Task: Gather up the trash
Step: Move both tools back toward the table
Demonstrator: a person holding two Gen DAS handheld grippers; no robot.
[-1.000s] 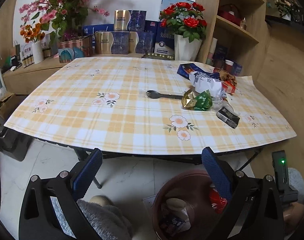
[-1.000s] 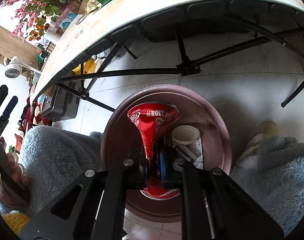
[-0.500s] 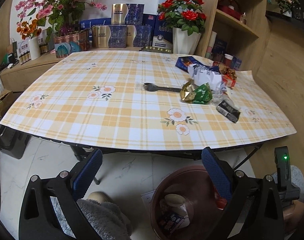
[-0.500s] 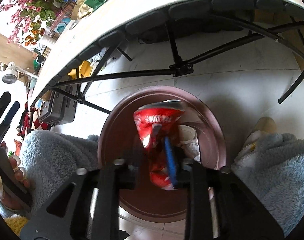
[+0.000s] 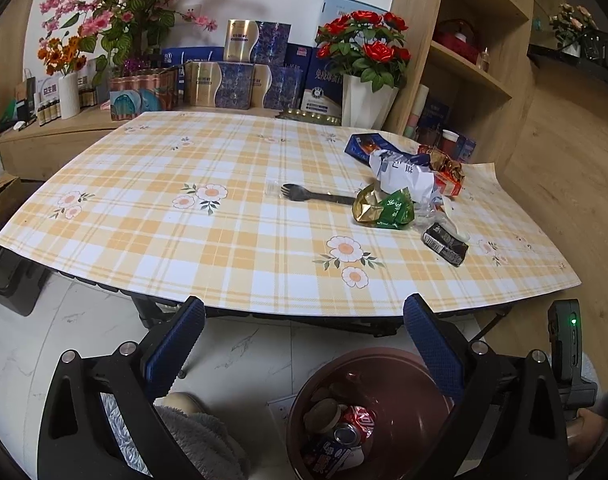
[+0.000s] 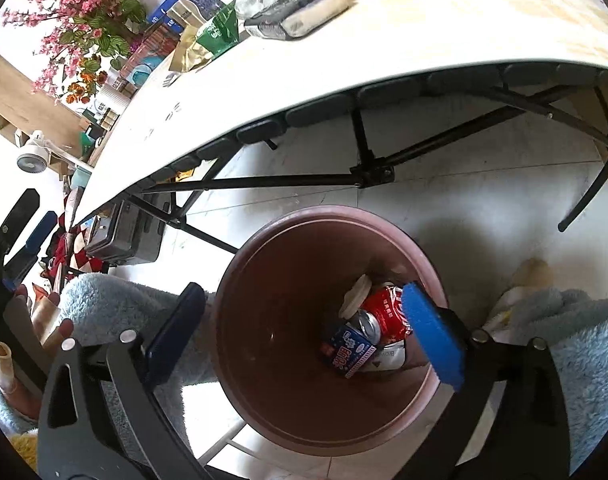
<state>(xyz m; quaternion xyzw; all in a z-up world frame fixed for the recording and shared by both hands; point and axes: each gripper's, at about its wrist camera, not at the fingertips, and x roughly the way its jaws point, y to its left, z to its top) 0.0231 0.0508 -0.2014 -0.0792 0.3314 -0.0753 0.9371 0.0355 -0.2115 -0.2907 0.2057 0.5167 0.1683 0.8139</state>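
Note:
My right gripper (image 6: 304, 332) is open and empty above a brown bin (image 6: 264, 360) on the floor. A red wrapper (image 6: 386, 312) lies in the bin with a can and a blue-white pack. My left gripper (image 5: 304, 344) is open and empty, held before the table's front edge; the bin (image 5: 384, 376) shows below it. On the checked tablecloth (image 5: 184, 232) lie a black fork (image 5: 316, 195), a gold-green wrapper (image 5: 384, 210), a black wrapper (image 5: 446, 243), white crumpled paper (image 5: 404, 172) and a blue pack (image 5: 364, 145).
Black folding table legs (image 6: 360, 178) stand just behind the bin. Flower vases (image 5: 366, 96) and boxes (image 5: 240, 80) line the sideboard behind the table. A wooden shelf (image 5: 464, 60) stands at the right. My fleece-clad knees (image 6: 576, 344) flank the bin.
My right gripper opened and let go of the red wrapper, which dropped into the bin. The right gripper then rose. The left gripper lifted slightly.

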